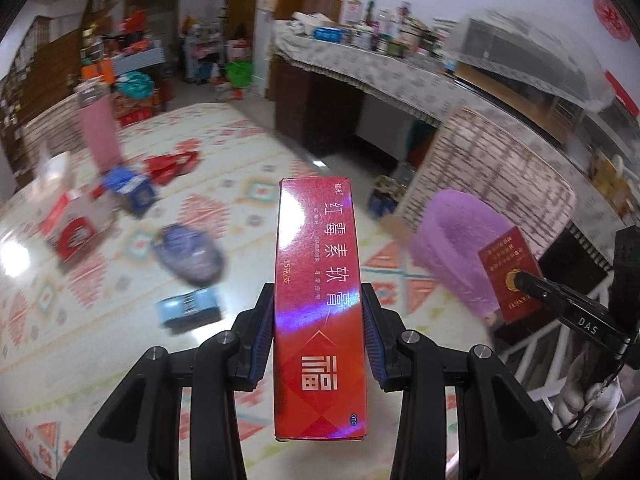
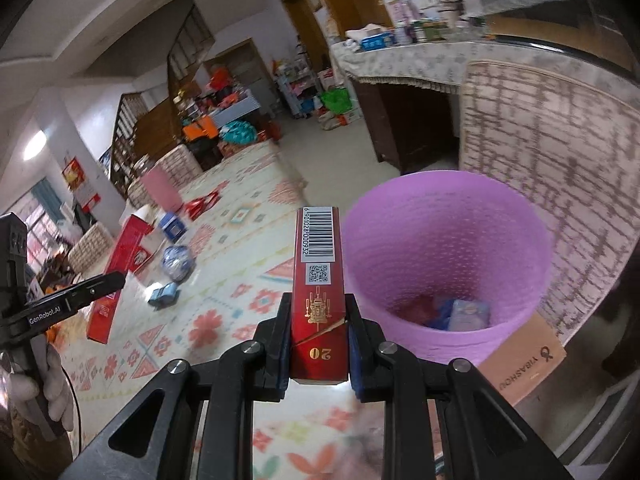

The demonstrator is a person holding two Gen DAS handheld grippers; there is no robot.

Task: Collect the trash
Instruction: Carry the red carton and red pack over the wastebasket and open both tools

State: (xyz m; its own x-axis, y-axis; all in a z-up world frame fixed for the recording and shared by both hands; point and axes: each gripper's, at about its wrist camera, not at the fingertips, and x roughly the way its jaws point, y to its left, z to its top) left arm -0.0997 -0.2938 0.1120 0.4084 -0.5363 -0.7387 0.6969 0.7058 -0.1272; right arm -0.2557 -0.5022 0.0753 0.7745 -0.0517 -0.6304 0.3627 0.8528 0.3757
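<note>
My left gripper [image 1: 319, 300] is shut on a long red ointment box [image 1: 319, 280] held above the patterned table. My right gripper [image 2: 318, 312] is shut on a dark red cigarette pack [image 2: 319, 280], just left of a purple waste bin [image 2: 448, 240] that holds some trash at its bottom. In the left wrist view the bin [image 1: 460, 248] is at the right, with the right gripper [image 1: 516, 280] and its pack [image 1: 506, 268] beside it. The left gripper [image 2: 112, 282] and its red box [image 2: 116, 276] show at the left of the right wrist view.
On the tablecloth [image 1: 240, 208] lie a crumpled blue bag [image 1: 188, 254], a light blue pack [image 1: 188, 310], a blue box [image 1: 128, 188], a red-white box [image 1: 70, 224], red wrappers [image 1: 172, 164] and a pink bin [image 1: 100, 136]. A cardboard box [image 2: 528, 356] stands by the purple bin.
</note>
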